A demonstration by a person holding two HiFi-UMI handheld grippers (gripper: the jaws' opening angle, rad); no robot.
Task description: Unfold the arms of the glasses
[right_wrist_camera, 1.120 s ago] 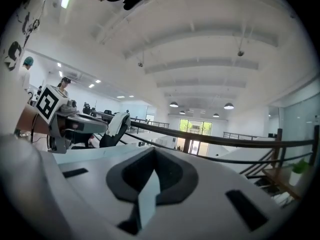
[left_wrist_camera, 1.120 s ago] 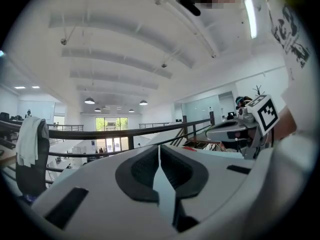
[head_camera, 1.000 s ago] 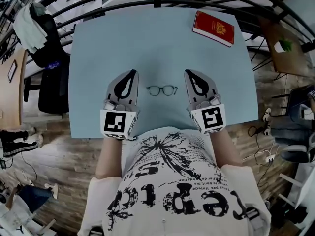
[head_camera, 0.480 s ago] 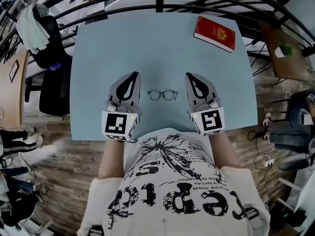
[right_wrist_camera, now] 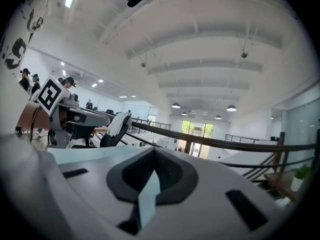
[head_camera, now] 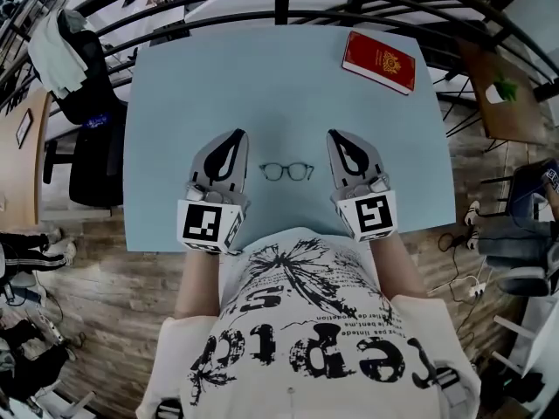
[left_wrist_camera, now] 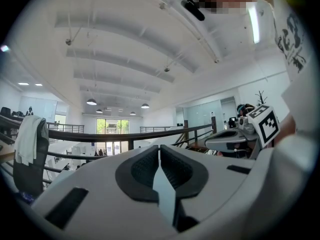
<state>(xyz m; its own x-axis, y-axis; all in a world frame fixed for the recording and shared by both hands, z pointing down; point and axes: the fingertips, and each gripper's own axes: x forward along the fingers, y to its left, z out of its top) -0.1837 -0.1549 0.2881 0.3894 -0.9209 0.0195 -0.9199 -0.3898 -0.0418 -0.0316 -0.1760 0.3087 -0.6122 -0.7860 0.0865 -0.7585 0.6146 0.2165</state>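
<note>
I'm watching the head view drifting a little: the surface (head_camera: 175,103), with the glasses (head_camera: 286,172) and the red booklet (head_camera: 378,62) on it, is sliding slightly nearer in frame than a second ago. Off its left edge, people (head_camera: 31,244) are moving about on the wooden floor (head_camera: 105,295), changing places.

Person is wearing a white short-sleeved T-shirt (head_camera: 297,339) bearing black lettering and a black winged graphic. The left gripper (head_camera: 238,133) and right gripper (head_camera: 334,135) are showing pale grey shells, black-lined jaws and white cubes (head_camera: 208,225) printed with black square markers.
</note>
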